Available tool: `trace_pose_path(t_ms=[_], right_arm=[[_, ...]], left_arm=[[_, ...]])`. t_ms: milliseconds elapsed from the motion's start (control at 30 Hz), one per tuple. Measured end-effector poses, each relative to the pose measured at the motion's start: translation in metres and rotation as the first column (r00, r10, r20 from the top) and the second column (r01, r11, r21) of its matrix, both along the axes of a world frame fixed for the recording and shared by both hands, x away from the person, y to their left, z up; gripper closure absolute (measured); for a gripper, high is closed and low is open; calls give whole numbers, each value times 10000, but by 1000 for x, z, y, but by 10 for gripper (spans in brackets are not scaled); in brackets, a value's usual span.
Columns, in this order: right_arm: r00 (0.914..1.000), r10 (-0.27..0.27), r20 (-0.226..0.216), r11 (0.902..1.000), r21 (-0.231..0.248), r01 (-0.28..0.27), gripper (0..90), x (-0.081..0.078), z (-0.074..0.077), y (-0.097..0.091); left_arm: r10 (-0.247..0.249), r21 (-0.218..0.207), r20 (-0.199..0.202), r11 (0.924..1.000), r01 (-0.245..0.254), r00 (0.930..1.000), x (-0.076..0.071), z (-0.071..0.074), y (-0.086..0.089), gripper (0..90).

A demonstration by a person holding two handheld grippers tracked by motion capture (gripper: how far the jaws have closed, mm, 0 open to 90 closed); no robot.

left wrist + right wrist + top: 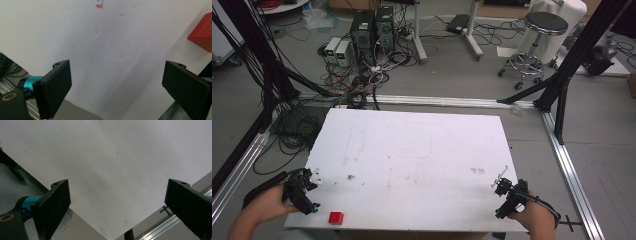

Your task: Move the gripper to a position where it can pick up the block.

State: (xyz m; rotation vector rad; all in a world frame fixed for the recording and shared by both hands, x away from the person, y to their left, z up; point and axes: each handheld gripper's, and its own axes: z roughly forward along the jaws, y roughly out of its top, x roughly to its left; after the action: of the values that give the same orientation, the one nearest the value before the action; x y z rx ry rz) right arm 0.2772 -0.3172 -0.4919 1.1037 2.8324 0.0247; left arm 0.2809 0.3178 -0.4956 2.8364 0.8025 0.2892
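Both hand-held grippers, left point(313, 192) and right point(499, 181), wide open, empty; red block point(336, 217) squat, no clear long axis.

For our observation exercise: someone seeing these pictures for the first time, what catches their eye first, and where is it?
The small red block stands out, alone on the white table near its front edge, close to the left gripper. Next come the two hand-held grippers at the front corners, the right gripper opposite, both with jaws wide open and empty.

White table point(412, 150), red block point(336, 217) near its front-left edge
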Motion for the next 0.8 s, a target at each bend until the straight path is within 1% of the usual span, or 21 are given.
trace_pose_path(t_ms=[67,100,133,167,200,267,333,400,433,467,500,567,600,667,733,800], right_arm=[[10000,-13,26,10000,-21,13,57,0,1,0],[10000,-10,57,10000,16,10,57,-1,0,0],[10000,-35,31,10000,36,35,57,-1,0,0],[10000,-21,9,10000,54,21,57,-1,1,0],[10000,9,20,10000,6,-9,57,-1,1,0],[10000,-7,30,10000,27,7,57,0,1,0],[10000,1,22,10000,31,-1,57,0,1,1],[10000,30,23,10000,24,-30,57,0,1,1],[10000,30,13,10000,33,-30,57,0,1,2],[10000,54,-8,10000,50,-53,57,0,0,2],[10000,51,-14,10000,61,-51,57,0,0,2],[10000,38,-8,10000,47,-38,57,0,-1,2],[10000,41,-24,10000,37,-41,57,0,-1,2],[10000,74,-45,9999,95,-74,57,0,-1,3],[10000,52,-25,9999,94,-52,57,0,-1,3],[10000,58,-62,9999,102,-57,57,0,-2,3]], left_arm=[[-32,24,-26,10000,32,10000,0,1,0,94],[25,-53,44,10000,-25,10000,-1,0,0,94],[-18,44,37,10000,17,10000,-1,1,1,94],[-1,21,19,10000,1,10000,-1,1,1,94],[101,-134,16,9999,-101,9999,-2,0,1,94],[84,-120,64,9999,-83,9999,-2,0,1,94],[19,-97,5,10000,-19,10000,-2,1,2,94],[129,-179,35,9998,-128,9999,-2,1,4,94],[70,-137,37,9999,-69,10000,-2,1,4,94],[183,-236,55,9996,-182,9998,-2,1,4,94],[78,-124,-5,9999,-78,10000,-2,1,5,94],[82,-103,-37,9999,-82,10000,-2,1,5,94],[136,-179,9,9997,-136,9999,-2,1,4,94],[88,-202,76,9998,-86,9999,-1,2,5,94],[66,-226,52,9997,-64,10000,0,2,6,94],[165,-256,32,9995,-164,9999,0,1,7,94]])
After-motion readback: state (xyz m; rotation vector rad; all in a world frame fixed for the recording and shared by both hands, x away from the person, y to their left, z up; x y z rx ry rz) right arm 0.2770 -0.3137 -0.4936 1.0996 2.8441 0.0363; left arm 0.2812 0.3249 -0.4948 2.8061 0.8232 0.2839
